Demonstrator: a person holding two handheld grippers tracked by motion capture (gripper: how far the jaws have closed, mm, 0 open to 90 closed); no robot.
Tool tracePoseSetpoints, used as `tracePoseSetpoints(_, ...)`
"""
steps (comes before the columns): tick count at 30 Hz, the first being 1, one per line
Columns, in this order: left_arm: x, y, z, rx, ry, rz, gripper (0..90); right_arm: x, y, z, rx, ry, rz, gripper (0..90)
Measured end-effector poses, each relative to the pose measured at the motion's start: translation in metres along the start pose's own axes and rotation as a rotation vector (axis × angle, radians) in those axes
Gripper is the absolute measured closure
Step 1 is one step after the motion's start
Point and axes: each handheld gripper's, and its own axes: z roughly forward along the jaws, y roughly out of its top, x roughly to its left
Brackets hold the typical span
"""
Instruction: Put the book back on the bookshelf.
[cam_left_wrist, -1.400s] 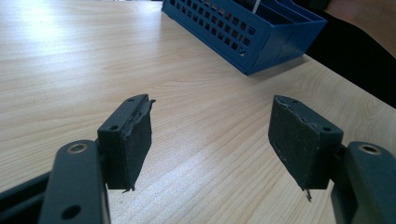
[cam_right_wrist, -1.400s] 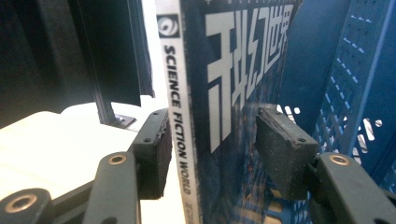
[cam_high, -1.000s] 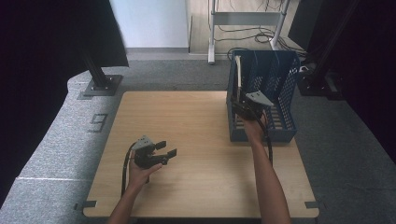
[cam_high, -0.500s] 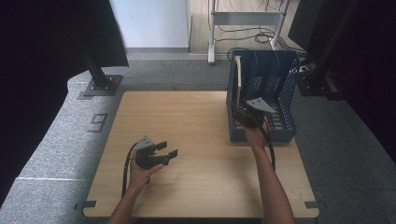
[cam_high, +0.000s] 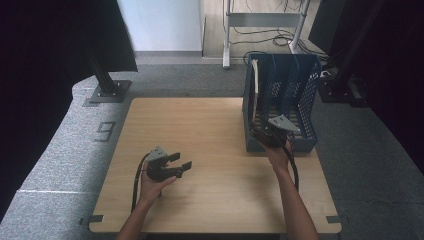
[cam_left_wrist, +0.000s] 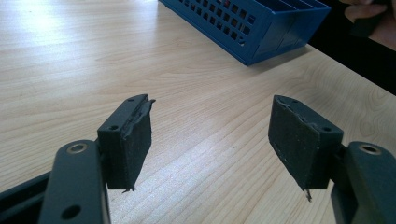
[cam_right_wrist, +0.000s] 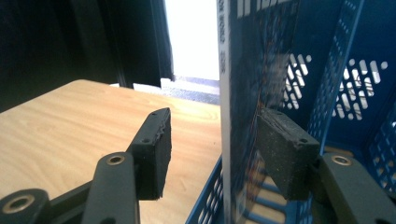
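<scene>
A blue mesh file rack stands on the right side of the wooden table. A thin book stands upright in its leftmost slot. My right gripper is at the rack's near end, open. In the right gripper view its jaws straddle the book. The left pad hangs outside the rack over the table, well apart from the white spine. The right pad sits inside the rack, close beside the cover. My left gripper is held low over the table's front left, open and empty.
The rack's other slots look empty. A black stand base sits on the grey floor beyond the table's far left corner. A metal frame with cables stands behind the rack. In the left gripper view the rack lies ahead across bare wood.
My right gripper has drawn back along the rack toward its near end and sunk a little. The left gripper has stayed put.
</scene>
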Motion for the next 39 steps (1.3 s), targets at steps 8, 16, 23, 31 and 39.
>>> tracePoseSetpoints(8,-0.001,0.000,0.001,0.004,-0.001,0.003,30.3,0.004,-0.017,-0.016,0.016,0.037,-0.006,44.8)
tracePoseSetpoints(16,-0.002,-0.001,0.001,0.005,-0.002,0.005,30.3,0.010,-0.031,-0.032,0.024,0.072,-0.010,44.9)
tracePoseSetpoints(23,-0.002,0.000,0.001,0.006,-0.002,0.005,30.3,0.013,-0.045,-0.044,0.050,0.096,-0.018,44.9)
tracePoseSetpoints(31,-0.002,-0.001,0.001,0.010,0.000,0.005,30.3,0.018,-0.064,-0.054,0.084,0.126,-0.026,44.9)
tracePoseSetpoints(39,-0.002,-0.001,0.001,0.010,-0.001,0.005,30.2,0.013,-0.082,-0.056,0.142,0.133,-0.023,44.8)
